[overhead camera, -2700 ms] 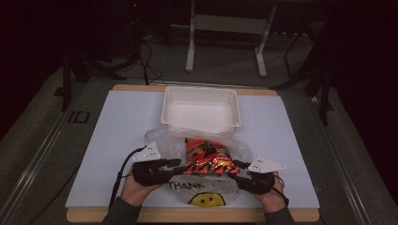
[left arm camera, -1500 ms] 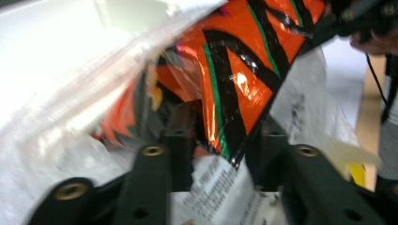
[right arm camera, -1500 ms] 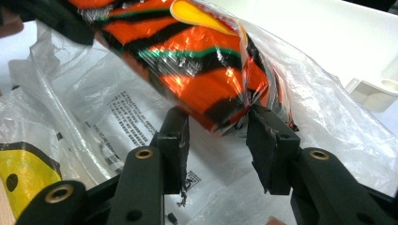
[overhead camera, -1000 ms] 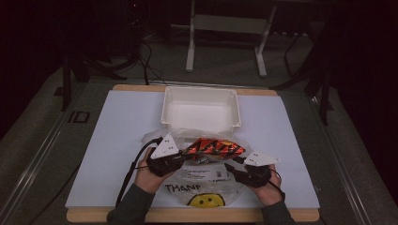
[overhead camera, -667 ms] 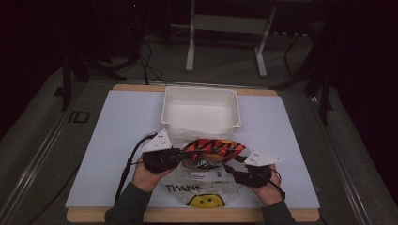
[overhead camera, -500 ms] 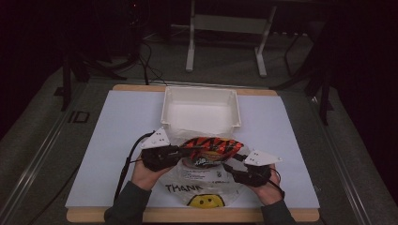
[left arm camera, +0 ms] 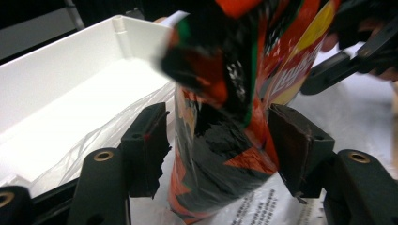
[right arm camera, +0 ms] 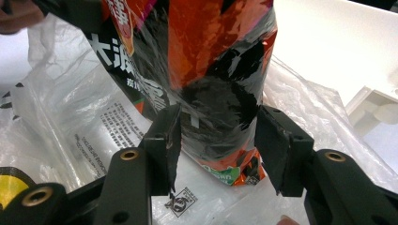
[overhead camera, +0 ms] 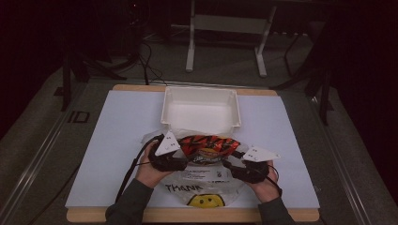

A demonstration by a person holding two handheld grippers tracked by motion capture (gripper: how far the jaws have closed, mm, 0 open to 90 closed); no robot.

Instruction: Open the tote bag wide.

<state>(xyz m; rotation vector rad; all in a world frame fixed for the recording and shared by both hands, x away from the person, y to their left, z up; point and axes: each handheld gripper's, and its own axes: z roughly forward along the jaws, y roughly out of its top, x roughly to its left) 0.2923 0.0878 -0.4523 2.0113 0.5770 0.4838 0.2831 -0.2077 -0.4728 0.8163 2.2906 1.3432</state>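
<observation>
The orange and black snack bag (overhead camera: 206,147) hung above the clear plastic bag (overhead camera: 206,185), stretched between the two grippers, just in front of the white tray (overhead camera: 202,110) on the white table (overhead camera: 117,140). The left gripper (overhead camera: 180,159) had it by one end, jaws pressed against the crinkled foil on both sides in the left gripper view, where the snack bag (left arm camera: 234,103) rose between them and its top ran out of frame. The tray (left arm camera: 61,93) sat off to that view's left, with a fold of the plastic bag (left arm camera: 108,136) against its wall. The right gripper (overhead camera: 232,164) squeezed the other end: in the right gripper view its jaws pinched the snack bag (right arm camera: 211,84) at both flanks. Beneath lay the plastic bag (right arm camera: 70,122) with small print too fine to read. From above, the plastic bag's lettering was partly cut off by the person's hands, with a yellow smiley face (overhead camera: 205,201) near the table's front edge. The room beyond the table was too dark to make out.
</observation>
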